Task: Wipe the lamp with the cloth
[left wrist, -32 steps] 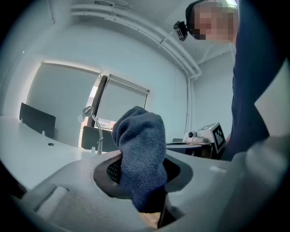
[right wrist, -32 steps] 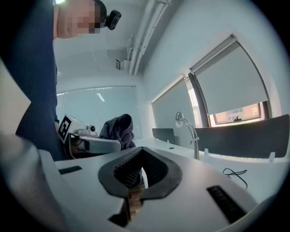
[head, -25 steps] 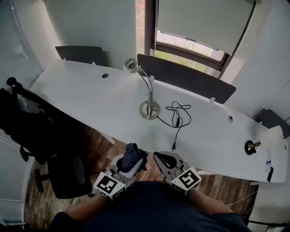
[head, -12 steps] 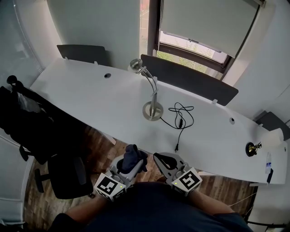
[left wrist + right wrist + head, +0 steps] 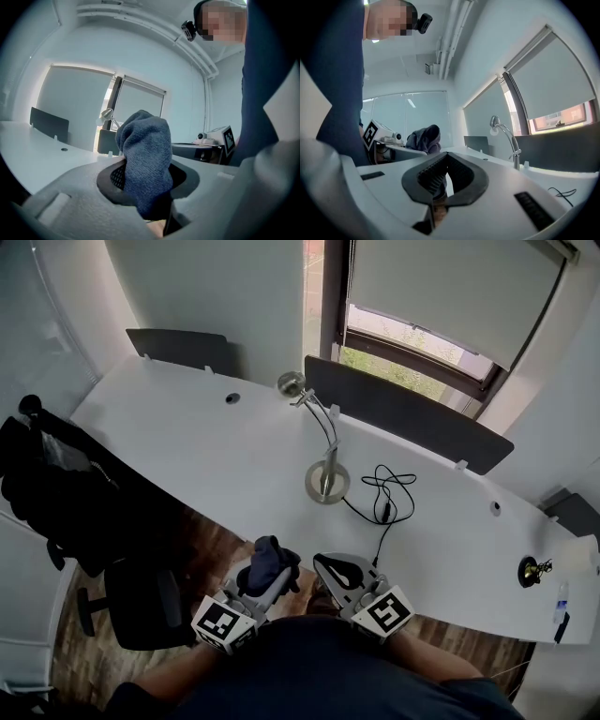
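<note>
Blue-grey cloth (image 5: 145, 157) stood bunched between the jaws of the left hand-held gripper (image 5: 266, 576), which was clamped on its lower end so that the fabric bulged up and forward past the tips. The right hand-held gripper (image 5: 330, 568) sat just to the right of it, its jaws brought together with nothing between them. Seen from the right gripper view, the cloth showed off to the left, and the two grippers did not touch. Both were held close to the person's body, by the near edge of the white worktop (image 5: 206, 451), with wood floor (image 5: 202, 549) showing to the left of the left one. The lamp (image 5: 327, 481) stood ahead of both, well apart from them. Its round metal base rested on the worktop, and its thin curved neck rose away and leaned left to a small metal head (image 5: 292, 383). A black cable (image 5: 386, 493) lay in loose loops just right of the base, ahead of the right hand-held gripper, one end trailing back toward that gripper. Beyond the lamp, dark panels (image 5: 412, 413) ran along the far edge of the worktop, below a window (image 5: 412, 334) with a lowered blind. Off to the left of the left hand-held gripper stood a black chair (image 5: 141, 601), and farther on hung a dark coat (image 5: 56, 484).
</note>
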The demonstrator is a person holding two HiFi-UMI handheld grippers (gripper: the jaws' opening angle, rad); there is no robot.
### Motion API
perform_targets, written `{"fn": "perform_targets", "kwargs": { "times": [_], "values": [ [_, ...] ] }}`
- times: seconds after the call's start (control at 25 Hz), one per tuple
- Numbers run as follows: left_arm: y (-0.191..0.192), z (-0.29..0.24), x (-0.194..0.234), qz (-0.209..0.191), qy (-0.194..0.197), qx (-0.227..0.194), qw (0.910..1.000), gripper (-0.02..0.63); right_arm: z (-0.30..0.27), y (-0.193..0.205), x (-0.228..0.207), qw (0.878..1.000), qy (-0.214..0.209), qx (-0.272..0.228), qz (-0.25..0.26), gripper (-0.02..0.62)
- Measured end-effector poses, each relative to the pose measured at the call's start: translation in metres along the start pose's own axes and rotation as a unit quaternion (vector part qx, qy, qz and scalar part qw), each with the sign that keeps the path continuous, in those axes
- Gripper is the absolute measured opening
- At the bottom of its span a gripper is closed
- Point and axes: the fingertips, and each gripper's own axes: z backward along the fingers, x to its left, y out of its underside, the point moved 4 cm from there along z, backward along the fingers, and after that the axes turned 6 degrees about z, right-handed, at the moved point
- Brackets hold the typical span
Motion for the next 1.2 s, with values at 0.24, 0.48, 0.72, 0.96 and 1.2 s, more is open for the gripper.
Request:
{"fn": "perform_targets", "kwargs": {
  "times": [0.24, 0.48, 0.72, 0.96, 1.2],
  "values": [
    [-0.023, -0.039, 0.037, -0.011, -0.028, 0.009, 0.9995, 0.130, -0.042, -0.004, -0.053, 0.999, -0.034, -0.024, -0.008, 0.008],
    [-0.041, -0.081, 0.074, -0.014, -0.051, 0.008, 0.9986, 0.130, -0.068, -0.004, -0.108, 0.999, -0.036, -0.035, -0.004, 0.008],
    [-0.058, -0.112, 0.089, -0.022, -0.049, 0.010, 0.9985, 0.130, -0.081, 0.012, -0.156, 1.000, -0.012, -0.017, -0.019, 0.008],
    [-0.072, -0.114, 0.118, -0.031, -0.023, 0.009, 0.9992, 0.130, -0.094, 0.012, -0.173, 0.999, 0.047, 0.003, -0.012, 0.008],
    [-0.091, -0.118, 0.137, -0.047, 0.013, 0.013, 0.9987, 0.130, -0.100, 0.006, -0.185, 0.993, 0.115, 0.016, -0.008, 0.008]
  ]
}}
